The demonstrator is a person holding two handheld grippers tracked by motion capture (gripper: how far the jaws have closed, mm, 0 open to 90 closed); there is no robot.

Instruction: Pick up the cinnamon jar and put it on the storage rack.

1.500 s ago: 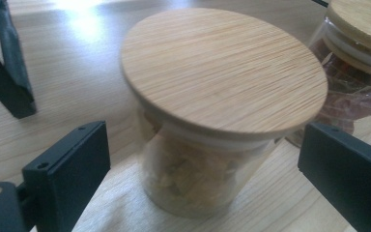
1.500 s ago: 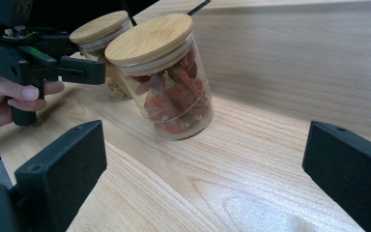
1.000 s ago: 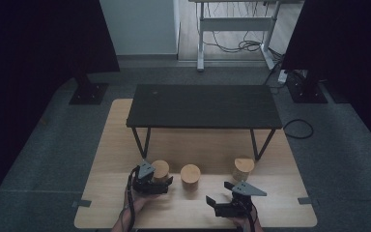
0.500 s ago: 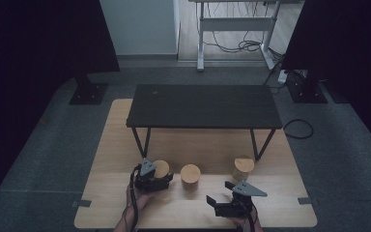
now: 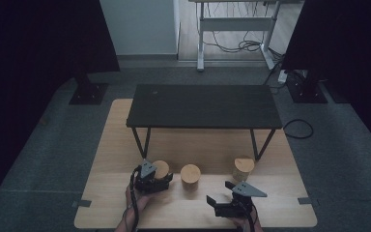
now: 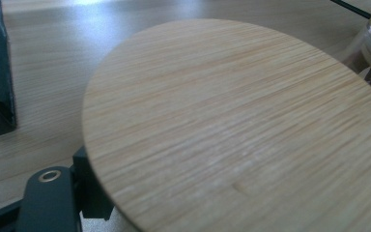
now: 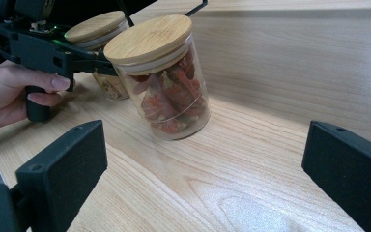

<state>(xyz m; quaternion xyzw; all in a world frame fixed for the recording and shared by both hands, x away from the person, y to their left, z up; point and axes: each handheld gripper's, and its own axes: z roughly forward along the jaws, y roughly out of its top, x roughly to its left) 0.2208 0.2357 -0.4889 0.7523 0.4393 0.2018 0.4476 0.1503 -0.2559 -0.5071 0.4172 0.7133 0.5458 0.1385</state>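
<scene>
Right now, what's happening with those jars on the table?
A person holds a two-jaw gripper in each hand over a wooden table with three lidded jars. The left gripper has just closed its jaws on the left jar, just under its bamboo lid. The right gripper waits open with nothing between its jaws, looking at the middle jar, which holds reddish dried pieces. The right jar stands untouched near a small black table.

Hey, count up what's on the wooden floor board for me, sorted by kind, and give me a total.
Jars with bamboo lids: 3, left, middle, right
Black tables: 1
Hand-held claws: 2, left, right
Total: 6
</scene>
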